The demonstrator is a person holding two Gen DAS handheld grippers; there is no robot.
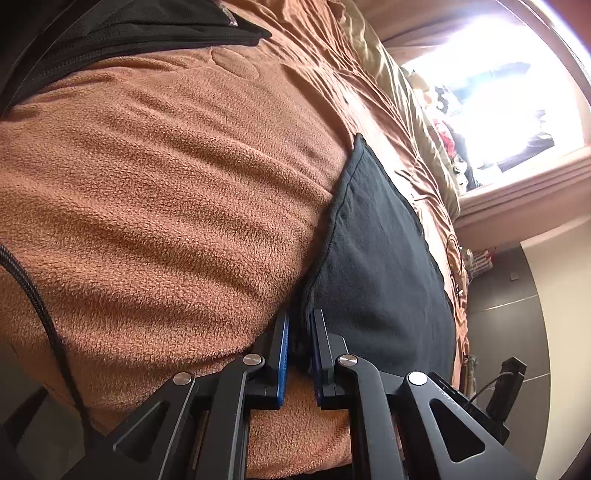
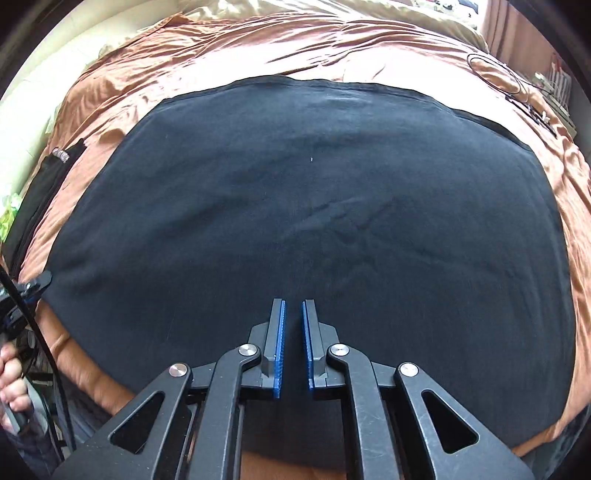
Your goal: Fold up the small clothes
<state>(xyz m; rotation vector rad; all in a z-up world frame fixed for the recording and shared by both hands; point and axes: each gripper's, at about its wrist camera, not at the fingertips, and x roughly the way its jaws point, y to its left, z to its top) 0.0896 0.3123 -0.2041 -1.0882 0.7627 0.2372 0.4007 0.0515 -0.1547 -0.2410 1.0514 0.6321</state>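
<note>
A black cloth (image 2: 303, 206) lies spread flat on the brown bedspread (image 2: 258, 44). My right gripper (image 2: 293, 306) hovers over its near middle, its blue-padded jaws a narrow gap apart with nothing between them. In the left wrist view the same black cloth (image 1: 373, 266) shows from its left edge. My left gripper (image 1: 300, 325) is low on the bed at that edge, and its jaws are closed on the cloth's corner. The left gripper also shows small in the right wrist view (image 2: 37, 284), at the cloth's left corner.
A second dark garment (image 1: 122, 33) lies folded at the far left of the bed, also in the right wrist view (image 2: 40, 184). A beige pillow (image 1: 399, 96) and a bright window (image 1: 491, 85) are beyond the bed. A black cable (image 2: 495, 70) lies at the right.
</note>
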